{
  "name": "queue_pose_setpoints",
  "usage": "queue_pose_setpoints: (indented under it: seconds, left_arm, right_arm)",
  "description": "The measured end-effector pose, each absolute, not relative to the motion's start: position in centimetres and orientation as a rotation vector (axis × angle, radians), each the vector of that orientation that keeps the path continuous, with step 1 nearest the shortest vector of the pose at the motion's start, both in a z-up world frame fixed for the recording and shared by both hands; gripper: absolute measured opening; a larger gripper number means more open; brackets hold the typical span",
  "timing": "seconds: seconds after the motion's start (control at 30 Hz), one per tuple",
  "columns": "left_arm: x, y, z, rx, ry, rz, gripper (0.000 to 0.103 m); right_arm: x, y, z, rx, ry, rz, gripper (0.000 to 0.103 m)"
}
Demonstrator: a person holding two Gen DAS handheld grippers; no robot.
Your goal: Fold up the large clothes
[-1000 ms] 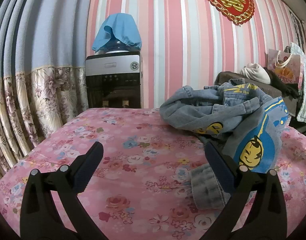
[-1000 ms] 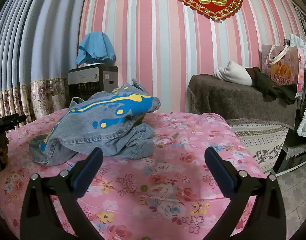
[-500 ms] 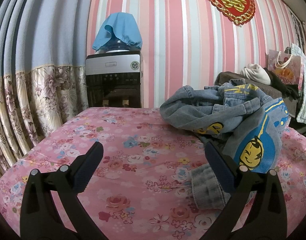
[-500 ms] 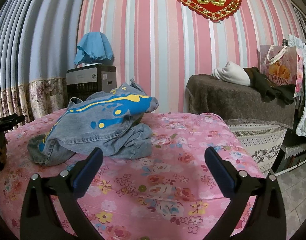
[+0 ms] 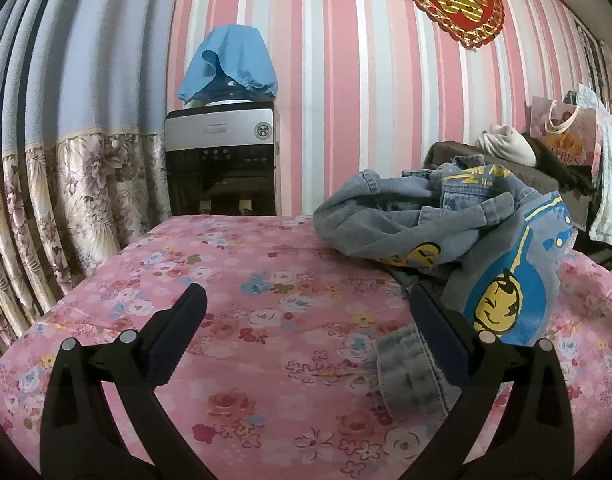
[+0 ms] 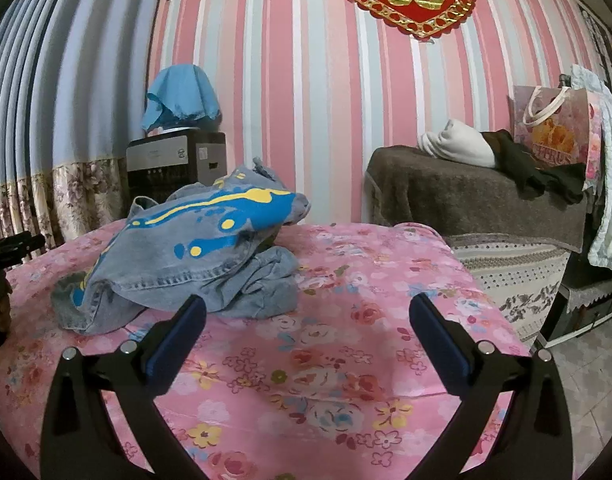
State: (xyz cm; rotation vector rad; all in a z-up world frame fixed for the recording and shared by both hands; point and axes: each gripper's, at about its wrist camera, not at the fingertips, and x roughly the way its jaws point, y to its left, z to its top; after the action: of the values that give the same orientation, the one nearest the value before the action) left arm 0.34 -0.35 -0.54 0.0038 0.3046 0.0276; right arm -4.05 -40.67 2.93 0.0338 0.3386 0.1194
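A crumpled grey-blue denim jacket (image 5: pixel 458 232) with blue and yellow cartoon prints lies in a heap on the pink floral table cover (image 5: pixel 234 288). In the left wrist view it sits ahead and to the right, one cuff reaching down beside the right finger. My left gripper (image 5: pixel 306 304) is open above the bare cover, holding nothing. In the right wrist view the denim jacket (image 6: pixel 186 256) lies ahead and to the left on the table cover (image 6: pixel 346 344). My right gripper (image 6: pixel 306 308) is open too, with nothing between its fingers. The other gripper's tip shows at the far left edge.
A water dispenser (image 5: pixel 222 160) under a blue cloth stands against the striped wall behind the table. Floral curtains (image 5: pixel 46 208) hang at the left. To the right is a brown-covered cabinet (image 6: pixel 474 204) with folded clothes and a gift bag (image 6: pixel 554 124); tiled floor lies beyond the table's right edge.
Both views have shifted only slightly; the right gripper has edged a little nearer the jacket. The jacket has not moved and both grippers have stayed open.
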Motion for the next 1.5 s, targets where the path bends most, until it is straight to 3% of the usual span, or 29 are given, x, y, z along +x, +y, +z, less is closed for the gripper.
queue_pose_setpoints:
  seconds: [0.97, 1.13, 1.33, 1.5]
  left_arm:
    - [1.2, 0.0, -0.4, -0.001, 0.357, 0.013, 0.100]
    - [3.0, 0.0, 1.3, 0.009, 0.395, -0.027, 0.100]
    - [10.1, 1.1, 6.9, -0.059, 0.332, -0.071, 0.100]
    - [20.3, -0.9, 5.5, 0.057, 0.396, -0.106, 0.100]
  right_arm:
    - [-3.3, -41.2, 2.9, 0.054, 0.365, 0.074, 0.101]
    - [-2.0, -40.6, 5.1, 0.122, 0.352, 0.079, 0.101]
    - [3.5, -38.0, 7.6, 0.152, 0.350, 0.096, 0.101]
    - [9.0, -35.7, 6.8, 0.154, 0.421, 0.107, 0.101]
